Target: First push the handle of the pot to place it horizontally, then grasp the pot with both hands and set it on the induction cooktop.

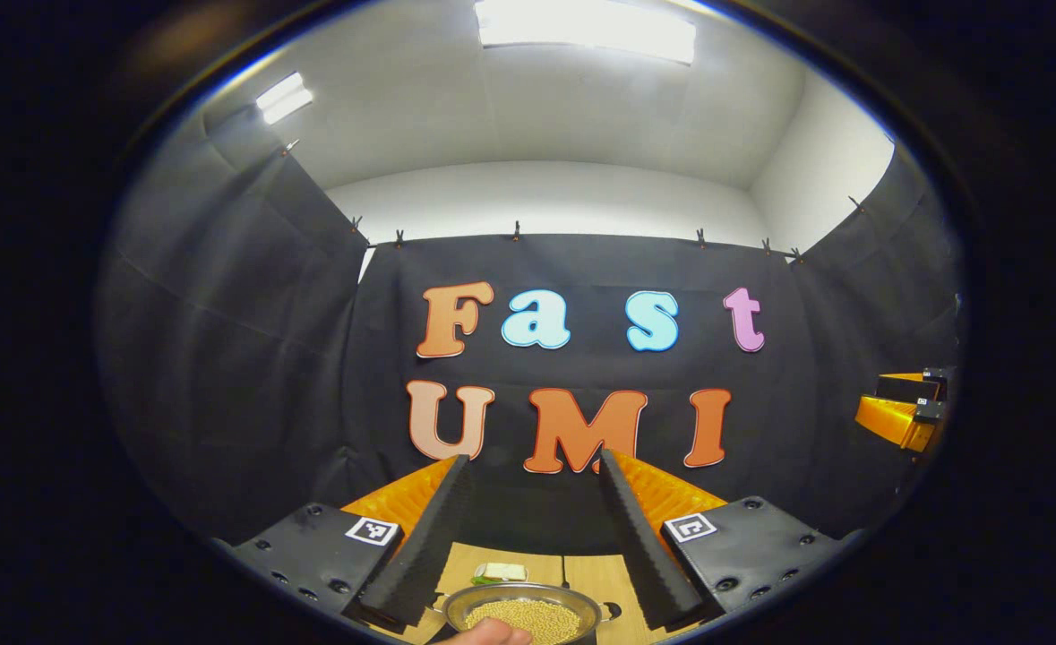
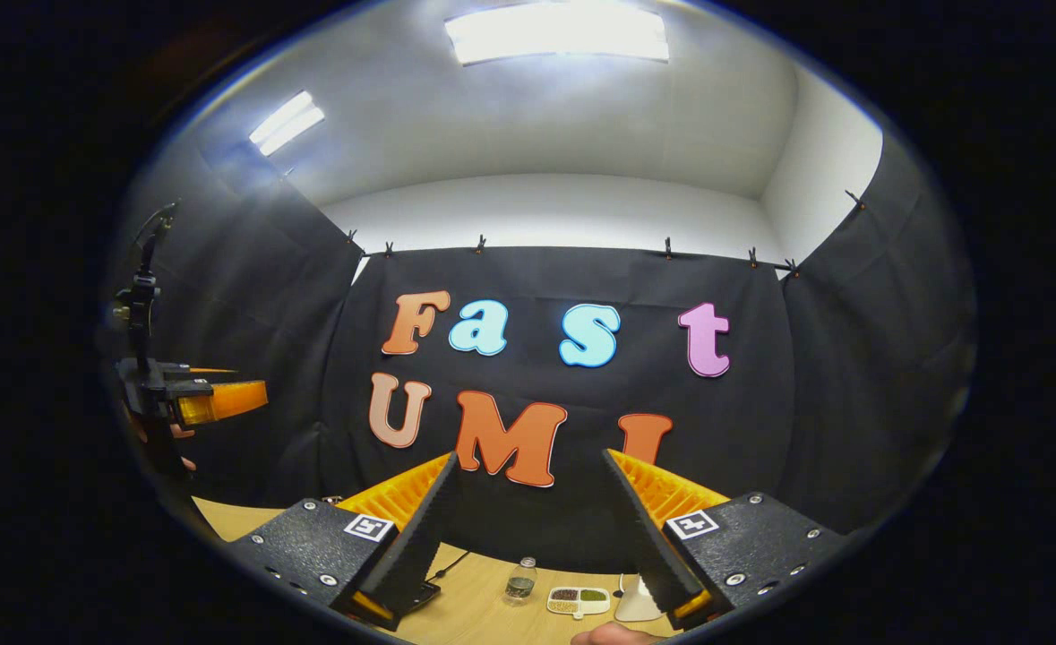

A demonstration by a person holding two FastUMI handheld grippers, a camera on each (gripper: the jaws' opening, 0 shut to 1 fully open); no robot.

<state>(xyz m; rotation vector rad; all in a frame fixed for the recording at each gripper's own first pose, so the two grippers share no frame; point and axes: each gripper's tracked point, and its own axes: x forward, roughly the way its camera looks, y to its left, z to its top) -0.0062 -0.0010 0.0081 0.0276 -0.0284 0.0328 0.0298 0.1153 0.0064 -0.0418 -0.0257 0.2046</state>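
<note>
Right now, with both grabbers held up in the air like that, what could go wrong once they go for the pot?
1. The pot is heaped with small beans; a tilted two-handed lift could spill them.
2. Both the left gripper and right gripper are open and raised toward the wall, so a hurried descent may strike the rim.
3. A small bottle and a divided dish stand on the table; a sweeping arm might knock them.
</note>
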